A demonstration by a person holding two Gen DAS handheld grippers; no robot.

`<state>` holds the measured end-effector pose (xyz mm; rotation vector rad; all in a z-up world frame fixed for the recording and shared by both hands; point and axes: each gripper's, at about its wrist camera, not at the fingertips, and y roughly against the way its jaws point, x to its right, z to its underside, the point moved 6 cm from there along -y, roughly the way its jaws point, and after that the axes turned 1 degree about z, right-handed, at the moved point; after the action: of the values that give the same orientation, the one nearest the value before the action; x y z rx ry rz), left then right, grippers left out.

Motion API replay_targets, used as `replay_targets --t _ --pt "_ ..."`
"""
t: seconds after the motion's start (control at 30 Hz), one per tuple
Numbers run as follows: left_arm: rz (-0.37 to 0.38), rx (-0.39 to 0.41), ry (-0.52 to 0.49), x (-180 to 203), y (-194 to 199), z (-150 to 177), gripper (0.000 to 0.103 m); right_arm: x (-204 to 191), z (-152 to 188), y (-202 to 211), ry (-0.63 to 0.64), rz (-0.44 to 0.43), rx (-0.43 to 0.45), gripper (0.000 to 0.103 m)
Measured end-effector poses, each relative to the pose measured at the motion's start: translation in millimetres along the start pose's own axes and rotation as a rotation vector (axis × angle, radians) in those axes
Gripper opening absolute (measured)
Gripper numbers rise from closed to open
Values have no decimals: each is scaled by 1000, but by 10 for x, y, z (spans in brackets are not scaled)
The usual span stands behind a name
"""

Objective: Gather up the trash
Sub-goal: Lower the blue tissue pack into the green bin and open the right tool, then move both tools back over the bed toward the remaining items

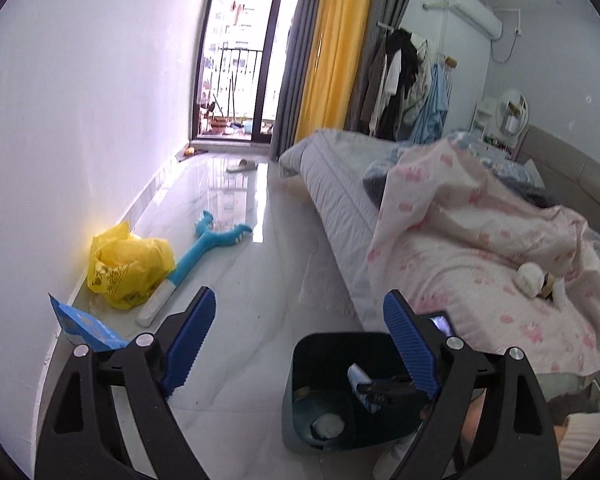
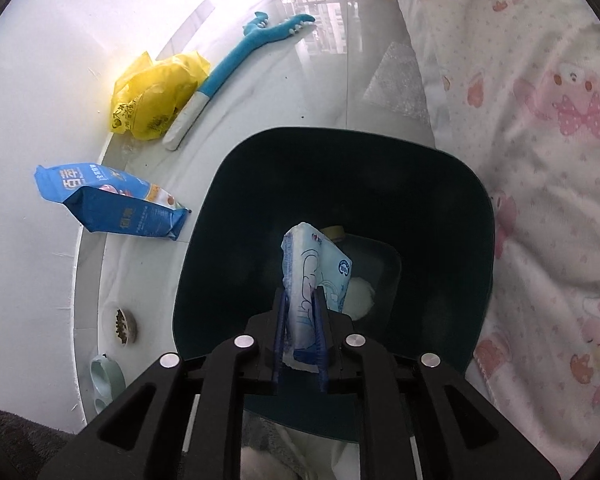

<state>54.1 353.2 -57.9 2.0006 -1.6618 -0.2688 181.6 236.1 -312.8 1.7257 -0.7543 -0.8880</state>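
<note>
A dark teal trash bin (image 2: 476,248) stands on the floor beside the bed; it also shows in the left wrist view (image 1: 300,364). My right gripper (image 2: 300,304) is shut on a blue-and-white tissue packet (image 2: 316,268) and holds it over the bin's mouth; the packet and gripper show in the left wrist view (image 1: 360,380). A white crumpled wad (image 2: 362,294) lies on the bin's bottom. My left gripper (image 1: 300,316) is open and empty, above the floor left of the bin.
A yellow plastic bag (image 1: 128,268), a blue plush toy (image 1: 208,244) and a blue snack bag (image 2: 112,204) lie along the white wall. A pet food bowl (image 2: 120,326) sits near the wall. The bed with a pink quilt (image 1: 480,248) fills the right side.
</note>
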Motion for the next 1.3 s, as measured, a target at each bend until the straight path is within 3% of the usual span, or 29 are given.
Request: replay_targets --t 0.03,0.1,0.27,0.67,0.97,1.3 --pt "0 9 -1 13 28 -11 89 -8 8 -1 3 2 -3 35" --pt "-2 26 -2 28 69 -59 89 -22 15 40 16 11 7 52" --pt "-18 63 -35 109 152 -138 89 -64 -7 264 29 -25 50 53" --pt "21 135 -79 486 275 -327 94 40 -144 1090 85 -34 253 72" --pt "99 135 -135 934 177 -432 96 519 -135 1782 127 15 397 75" --pt "175 110 -128 1533 -96 -527 98 1245 80 2506 137 111 524 81"
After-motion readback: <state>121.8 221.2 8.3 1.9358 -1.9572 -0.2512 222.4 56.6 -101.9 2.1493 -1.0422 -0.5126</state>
